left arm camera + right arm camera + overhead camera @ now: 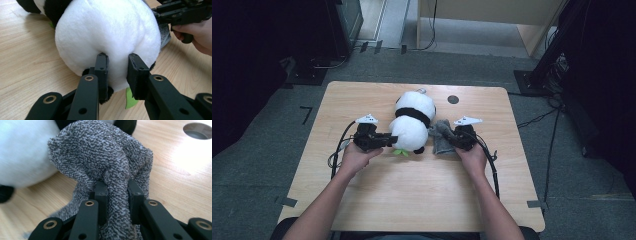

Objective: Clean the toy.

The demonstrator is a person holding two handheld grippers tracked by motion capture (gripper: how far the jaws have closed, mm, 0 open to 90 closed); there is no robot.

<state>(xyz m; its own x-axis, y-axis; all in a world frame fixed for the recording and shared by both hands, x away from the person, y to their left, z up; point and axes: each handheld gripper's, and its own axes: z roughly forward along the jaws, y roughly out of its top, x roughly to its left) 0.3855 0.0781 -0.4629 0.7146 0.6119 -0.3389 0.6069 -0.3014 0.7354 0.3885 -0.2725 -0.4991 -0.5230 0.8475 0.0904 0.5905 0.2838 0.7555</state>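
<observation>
A black-and-white panda plush lies in the middle of the wooden table, its round white head toward me. My left gripper comes in from the left. In the left gripper view its jaws pinch a fold of the white plush, so the left gripper is shut on it. A grey knitted cloth rests against the panda's right side. My right gripper holds it. In the right gripper view the cloth bunches up between the jaws of the right gripper.
A small green felt leaf pokes out under the panda's head. A round cable hole sits in the tabletop behind the panda. Bare wood stretches toward me and to both sides. Cables trail from both grippers over the table edges.
</observation>
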